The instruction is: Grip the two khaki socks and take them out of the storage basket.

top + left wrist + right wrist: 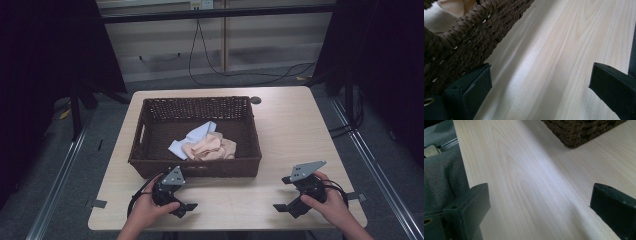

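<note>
A pale wooden counter (285, 130) is standing in a dim room, seen from above. A dark brown woven basket (150, 117) is sitting on its middle, nearer the left edge than the right. Inside the basket, two crumpled cloths are lying toward the front wall: a light blue cloth (197, 135) and a peach cloth (212, 147), which is resting partly on top of the blue one.

A person's two hands are coming in from the bottom edge, each holding a black gripper just above the front part of the counter. The left gripper (181, 196) is hanging just in front of the basket's front wall, held by the left hand (150, 210). Its jaws are standing spread wide with nothing between them; in the left gripper view (540, 86) one jaw is sitting right beside the woven wall (whether it is touching cannot be told), and bare wood is showing through the gap.

The right gripper (286, 194) is hanging well to the right of the basket, held by the right hand (327, 202). Its jaws are also standing spread and empty. In the right gripper view (540, 206), wood grain is running between them, with a corner of the basket (579, 131) farther off.
</note>
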Demonstrator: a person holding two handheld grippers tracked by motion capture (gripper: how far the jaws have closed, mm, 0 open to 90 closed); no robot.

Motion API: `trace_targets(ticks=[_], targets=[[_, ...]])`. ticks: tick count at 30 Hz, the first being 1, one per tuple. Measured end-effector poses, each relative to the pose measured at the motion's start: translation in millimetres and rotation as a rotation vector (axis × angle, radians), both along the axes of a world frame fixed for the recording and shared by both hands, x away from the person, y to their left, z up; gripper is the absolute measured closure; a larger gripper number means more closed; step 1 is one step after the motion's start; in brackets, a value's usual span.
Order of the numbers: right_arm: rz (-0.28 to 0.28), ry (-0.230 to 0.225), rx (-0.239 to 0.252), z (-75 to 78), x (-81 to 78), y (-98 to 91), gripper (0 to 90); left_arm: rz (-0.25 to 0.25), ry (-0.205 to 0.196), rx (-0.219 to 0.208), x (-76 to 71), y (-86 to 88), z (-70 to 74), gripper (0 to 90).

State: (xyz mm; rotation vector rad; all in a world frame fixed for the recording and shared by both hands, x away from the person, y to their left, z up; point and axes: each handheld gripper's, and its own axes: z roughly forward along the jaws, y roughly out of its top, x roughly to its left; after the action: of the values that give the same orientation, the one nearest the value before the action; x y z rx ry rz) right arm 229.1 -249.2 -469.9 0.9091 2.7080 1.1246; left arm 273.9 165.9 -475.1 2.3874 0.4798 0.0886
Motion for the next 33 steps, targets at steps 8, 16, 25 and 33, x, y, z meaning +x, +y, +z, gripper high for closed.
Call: trace_targets(ticks=[8,16,25,33], targets=[[0.017,0.012,-0.010,-2.0,0.4,0.6,2.3,-0.011,0.030,0.040,0.3,-4.7,5.5,3.8],[0.032,0.025,-0.022,-5.2,-0.7,3.5,2.3,-0.050,0.114,0.108,7.7,-11.7,19.4,4.0],[0.036,0.034,-0.028,-8.1,-0.9,4.3,2.3,-0.056,0.193,0.131,20.5,-11.8,40.7,5.9],[0.039,0.038,-0.025,-10.4,-0.7,5.4,2.3,-0.082,0.256,0.110,20.7,-13.9,57.8,4.2]])
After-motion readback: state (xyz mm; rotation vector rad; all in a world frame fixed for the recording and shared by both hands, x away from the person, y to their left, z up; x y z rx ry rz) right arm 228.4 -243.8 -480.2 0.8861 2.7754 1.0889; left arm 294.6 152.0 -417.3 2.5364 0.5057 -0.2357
